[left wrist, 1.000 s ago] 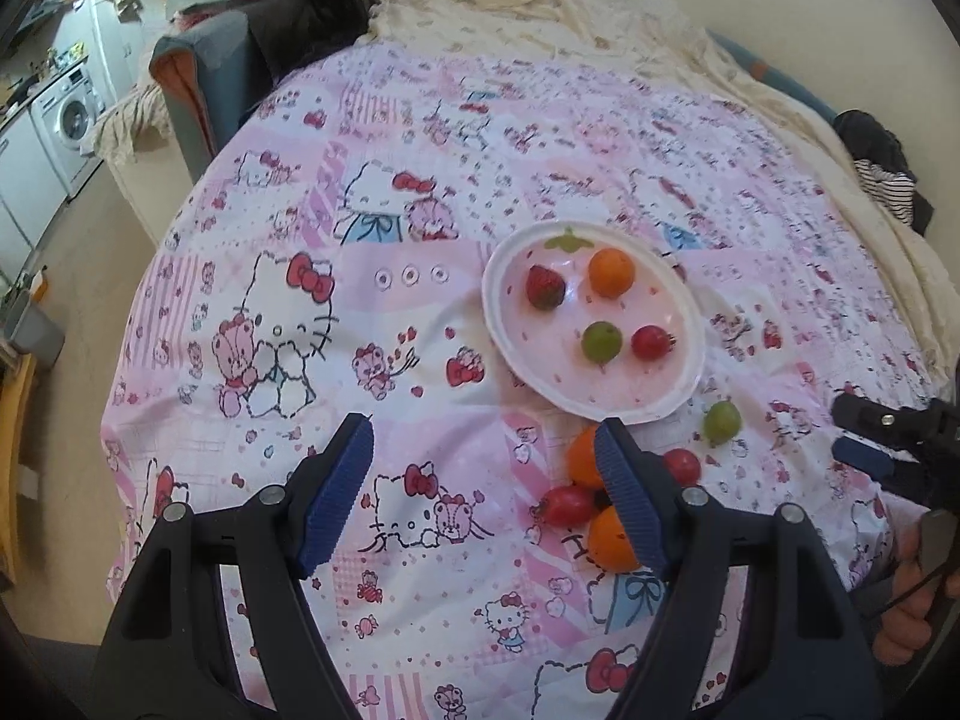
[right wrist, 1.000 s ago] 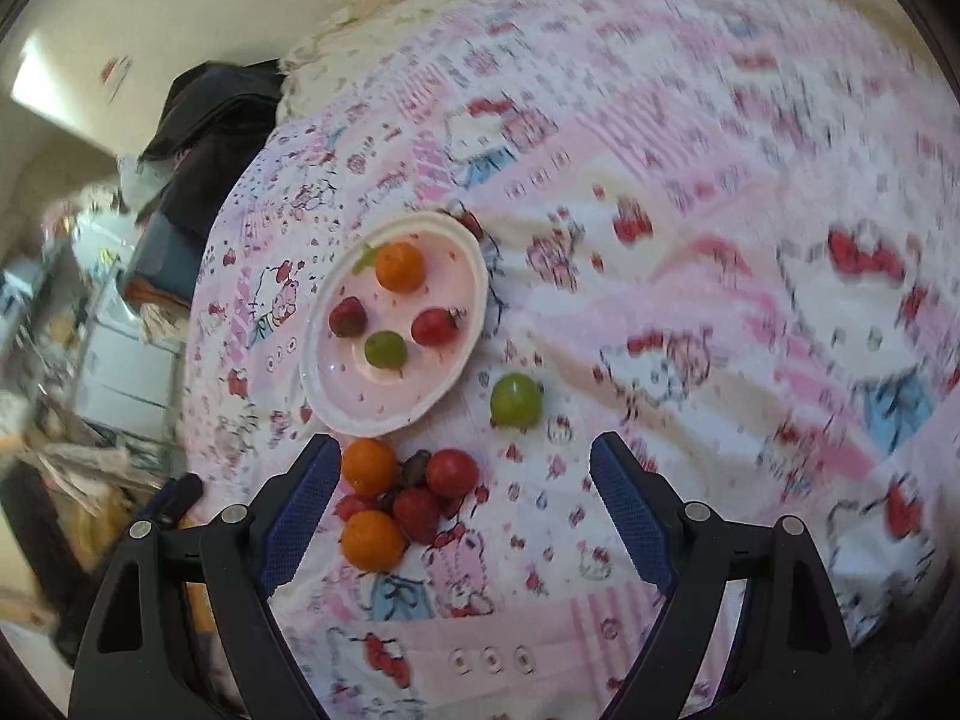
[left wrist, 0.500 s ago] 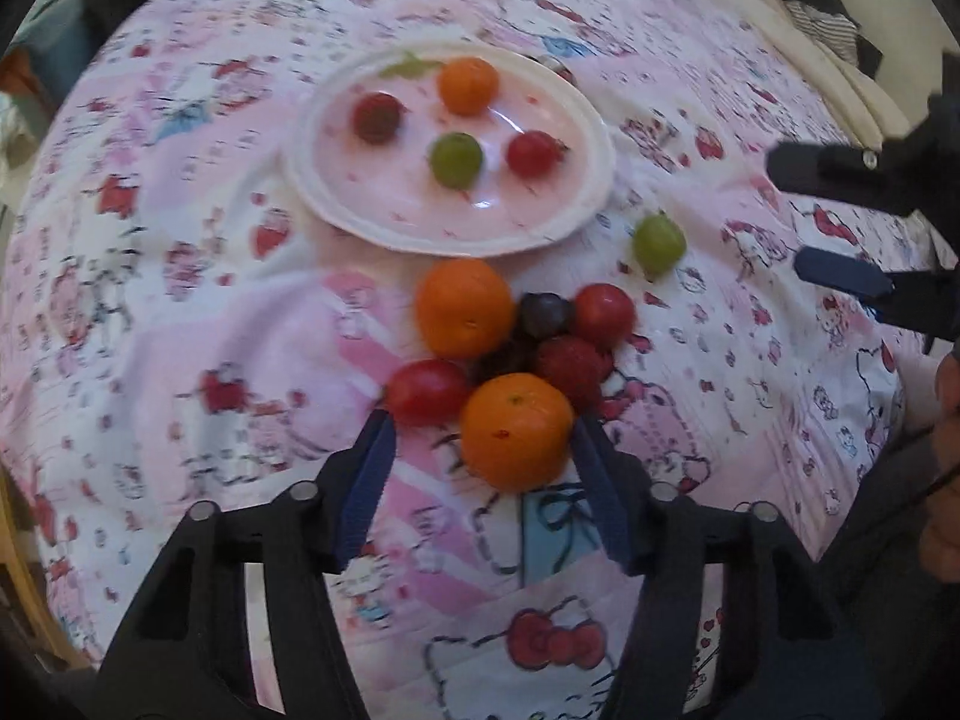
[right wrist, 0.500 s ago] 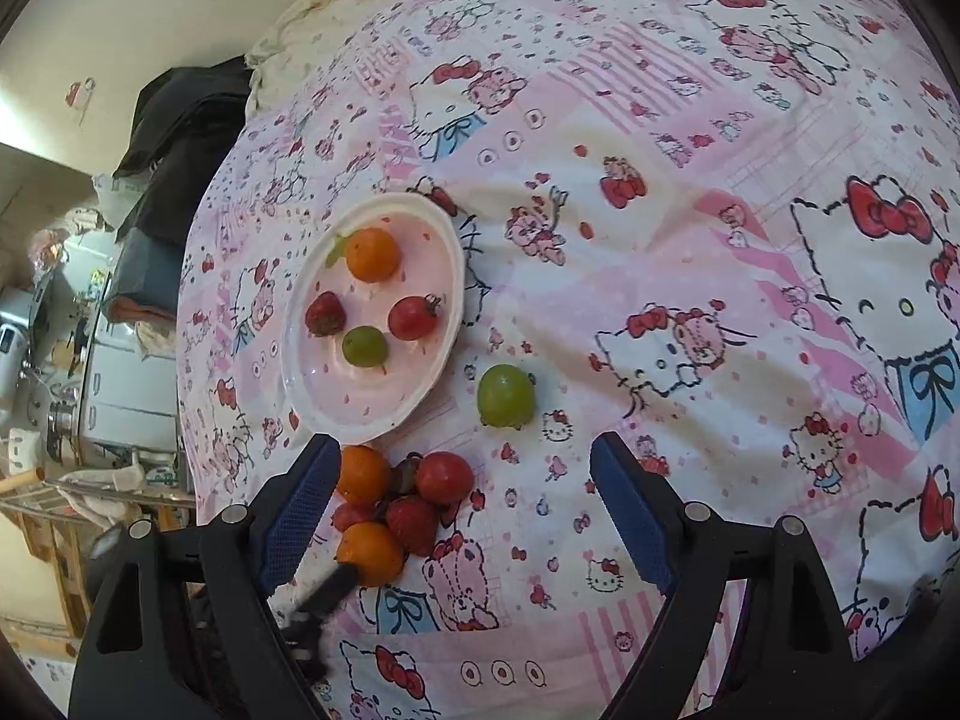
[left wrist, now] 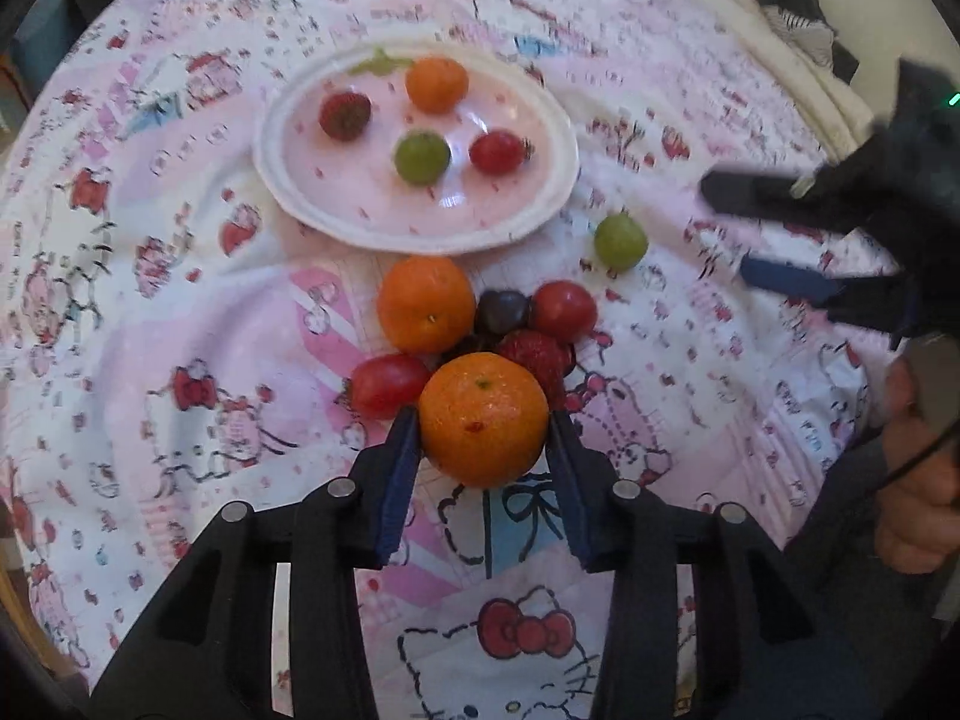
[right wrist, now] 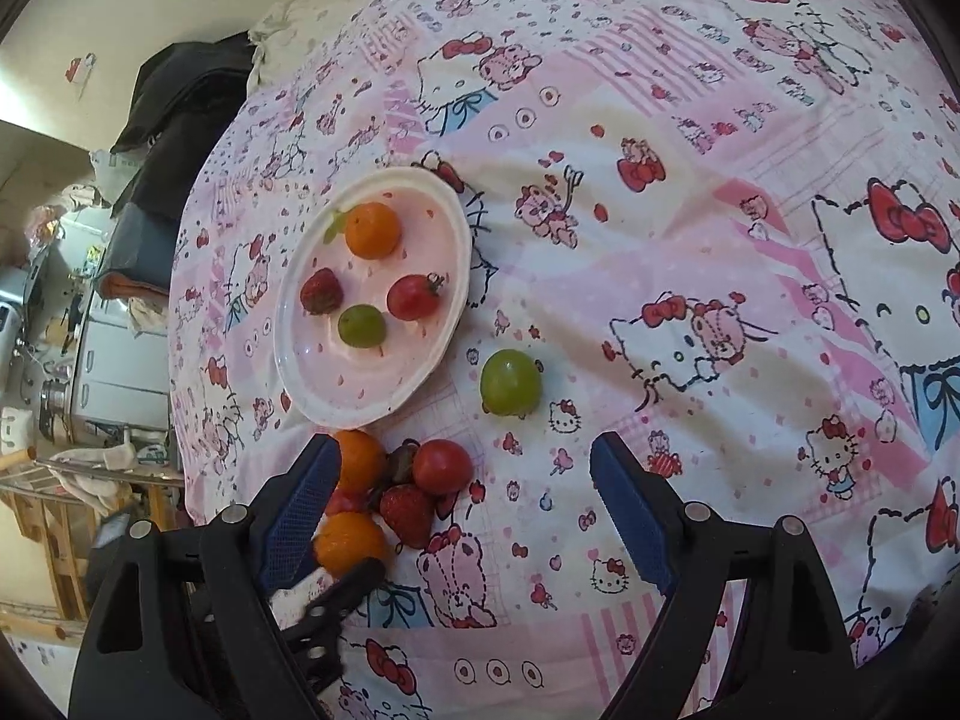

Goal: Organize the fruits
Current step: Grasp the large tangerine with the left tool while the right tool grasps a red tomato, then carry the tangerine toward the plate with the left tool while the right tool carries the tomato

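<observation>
A white plate (left wrist: 282, 180) on the pink bedspread holds an orange, a strawberry, a green grape and a red tomato. In front of it lies a pile: an orange (left wrist: 426, 304), a dark grape (left wrist: 501, 310), tomatoes and a strawberry (left wrist: 536, 353). My left gripper (left wrist: 483, 432) is shut on the near orange (left wrist: 483, 420) of the pile. A lone green grape (left wrist: 620, 241) lies right of the plate; it also shows in the right wrist view (right wrist: 510, 383). My right gripper (right wrist: 459, 498) is open and empty, above the bedspread near the pile (right wrist: 441, 467).
The patterned bedspread (right wrist: 690, 240) covers the whole surface. Dark clothes (right wrist: 180, 102) lie at the far edge. Appliances and shelves (right wrist: 108, 348) stand beyond the bed's left side. A hand (left wrist: 918, 480) holds the right gripper at the right.
My left gripper moved forward down to the pile and closed its fingers on the near orange. The right gripper steadied and came slightly closer over the bedspread.
</observation>
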